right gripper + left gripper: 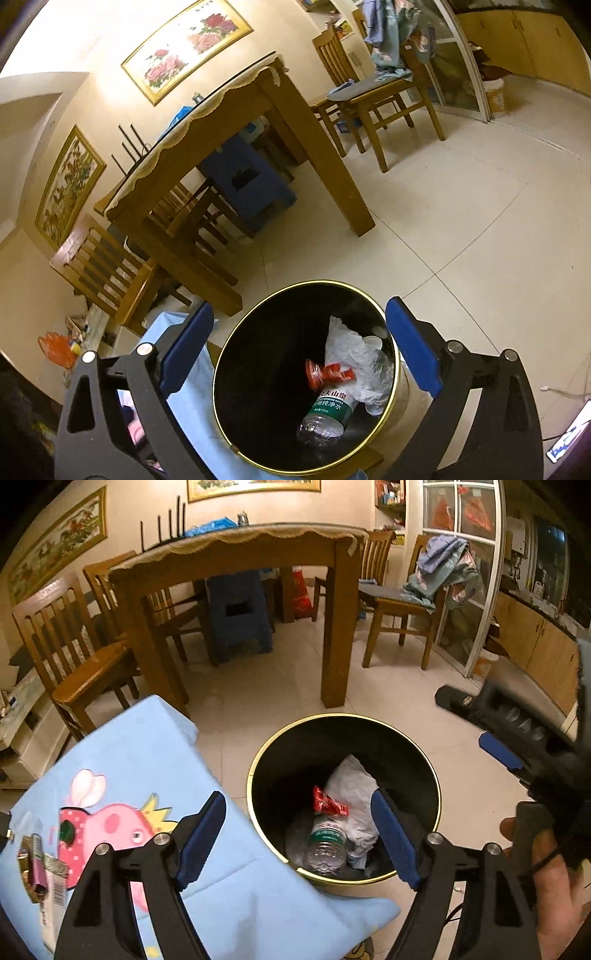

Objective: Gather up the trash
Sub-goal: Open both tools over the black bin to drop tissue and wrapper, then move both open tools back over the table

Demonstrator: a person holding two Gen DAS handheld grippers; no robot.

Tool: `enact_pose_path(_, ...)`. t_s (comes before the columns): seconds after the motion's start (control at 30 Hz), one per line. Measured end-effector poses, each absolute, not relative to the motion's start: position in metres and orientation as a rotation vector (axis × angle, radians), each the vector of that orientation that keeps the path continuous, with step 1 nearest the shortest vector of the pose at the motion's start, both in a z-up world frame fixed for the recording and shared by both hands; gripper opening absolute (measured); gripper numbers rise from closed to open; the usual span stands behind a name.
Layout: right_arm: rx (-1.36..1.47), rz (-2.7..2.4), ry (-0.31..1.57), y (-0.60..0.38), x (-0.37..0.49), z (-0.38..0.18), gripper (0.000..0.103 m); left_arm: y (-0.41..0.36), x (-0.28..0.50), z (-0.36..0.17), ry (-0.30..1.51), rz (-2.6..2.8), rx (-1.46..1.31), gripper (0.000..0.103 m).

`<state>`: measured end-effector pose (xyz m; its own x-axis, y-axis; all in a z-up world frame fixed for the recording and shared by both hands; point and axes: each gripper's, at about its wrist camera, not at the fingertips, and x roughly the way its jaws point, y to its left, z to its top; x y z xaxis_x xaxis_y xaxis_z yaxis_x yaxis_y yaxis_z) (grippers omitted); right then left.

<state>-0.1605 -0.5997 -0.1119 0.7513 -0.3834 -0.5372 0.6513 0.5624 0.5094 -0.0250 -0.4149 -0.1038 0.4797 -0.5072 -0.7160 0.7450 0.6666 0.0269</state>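
A black trash bin (406, 746) (258, 332) with a gold rim stands on the tiled floor. Inside lie a clear plastic bottle (325, 845) (325, 417) with a green label, a red wrapper (327, 803) (328, 373) and crumpled white paper (351, 786) (354, 354). My left gripper (299, 834) hovers open above the bin, nothing between its blue pads. My right gripper (299, 354) also hangs open over the bin, empty. In the left wrist view the right gripper (476, 720) reaches in from the right, held by a hand (554, 878).
A light blue cartoon-print cloth (155, 760) (192, 387) covers a surface left of the bin, with small wrappers (37, 864) at its left end. A wooden table (236, 554) (221, 122), several chairs and a blue stool (240, 613) stand beyond.
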Motion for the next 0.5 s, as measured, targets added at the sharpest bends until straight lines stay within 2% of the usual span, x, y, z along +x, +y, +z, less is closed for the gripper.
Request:
enact_pose_path(0.07, 0.732, -0.615, 0.405, -0.594, -0.153, -0.111, 0.093, -0.401, -0.026, -0.095, 0.715, -0.77, 0.35, 0.079)
enact_pose_path(0.17, 0.665, -0.592, 0.447, -0.58, -0.135, -0.107, 0.093, -0.375, -0.026, -0.086, 0.693, -0.743, 0.325, 0.087)
enact_pose_path(0.23, 0.607, -0.57, 0.472, -0.565, -0.121, -0.104, 0.094, -0.36, -0.025, -0.081, 0.68, -0.727, 0.311, 0.089)
enact_pose_path(0.5, 0.209, -0.393, 0.596, -0.464, -0.058, -0.094, 0.094, -0.255, -0.001, -0.066, 0.646, -0.595, 0.23, 0.096)
